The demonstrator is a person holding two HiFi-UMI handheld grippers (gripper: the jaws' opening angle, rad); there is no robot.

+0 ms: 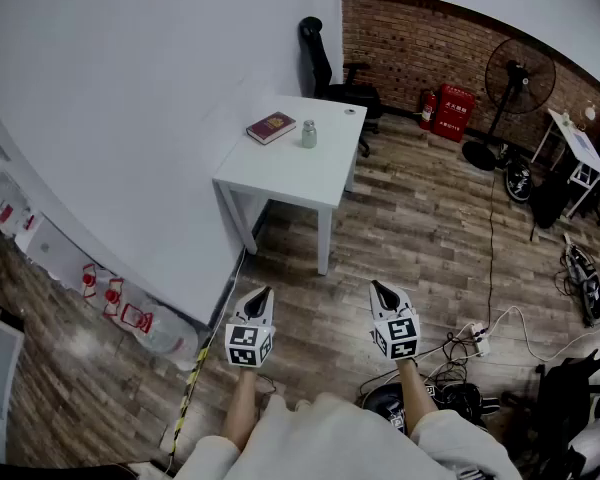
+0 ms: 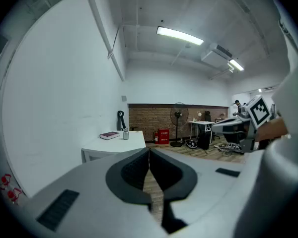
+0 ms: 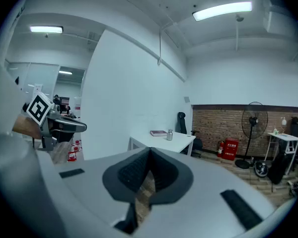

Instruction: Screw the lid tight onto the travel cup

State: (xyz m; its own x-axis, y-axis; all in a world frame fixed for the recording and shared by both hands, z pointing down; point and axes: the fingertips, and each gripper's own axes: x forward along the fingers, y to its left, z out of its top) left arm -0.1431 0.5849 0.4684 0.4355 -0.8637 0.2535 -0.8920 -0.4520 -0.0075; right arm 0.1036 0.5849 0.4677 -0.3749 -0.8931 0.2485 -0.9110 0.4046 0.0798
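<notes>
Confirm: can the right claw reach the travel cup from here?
Probably not yet. The travel cup stands on the white table, well ahead of the shut right claw. Open floor between, nothing blocking.

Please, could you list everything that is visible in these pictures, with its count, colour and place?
table: one, white, against the wall ahead
book: one, dark red, on the table
cup: one, silvery, upright, right of the book
lid: one, pale, far table corner; too small to be sure
chair: one, black, behind the table
fan: one, black, by the brick wall
extinguishers: red, by the brick wall; count unclear
cables: several, on the floor at right
left gripper: one, white, black jaws, shut, empty
right gripper: one, white, black jaws, shut, empty
</notes>
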